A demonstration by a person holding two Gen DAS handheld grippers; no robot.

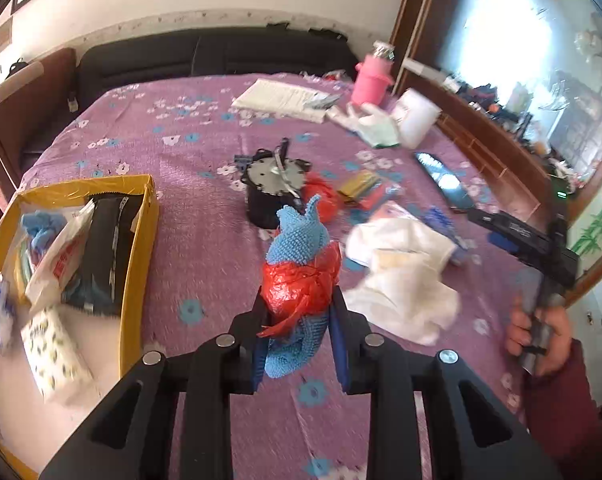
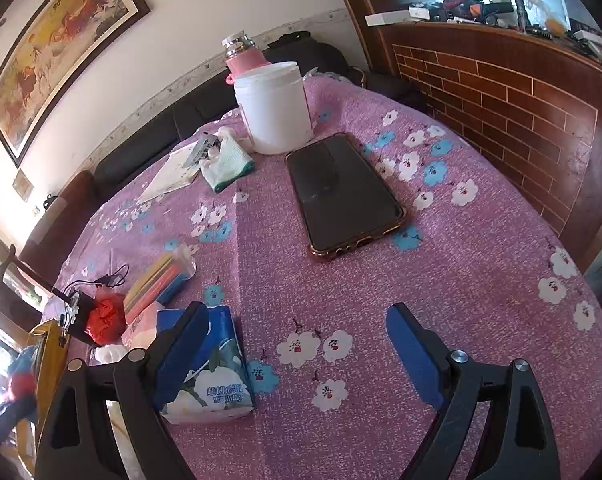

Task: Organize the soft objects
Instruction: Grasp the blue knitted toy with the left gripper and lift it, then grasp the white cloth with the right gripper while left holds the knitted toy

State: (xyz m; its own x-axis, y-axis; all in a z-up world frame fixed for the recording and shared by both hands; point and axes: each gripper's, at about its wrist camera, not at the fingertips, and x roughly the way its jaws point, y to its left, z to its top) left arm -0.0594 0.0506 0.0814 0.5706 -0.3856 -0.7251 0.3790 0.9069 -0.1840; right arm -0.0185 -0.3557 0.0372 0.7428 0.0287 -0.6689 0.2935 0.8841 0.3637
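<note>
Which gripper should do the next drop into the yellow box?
Left. The left gripper is shut on the blue cloth and red bag bundle, with the yellow box just beside it. The right gripper is open and empty near the tissue pack.

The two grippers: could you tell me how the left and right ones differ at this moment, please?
The left gripper is shut on a blue knitted cloth wrapped in a red plastic bag; the right gripper is open and holds nothing. The left's load is above the purple tablecloth; the right's finger is beside a tissue pack. Both have blue pads.
</note>
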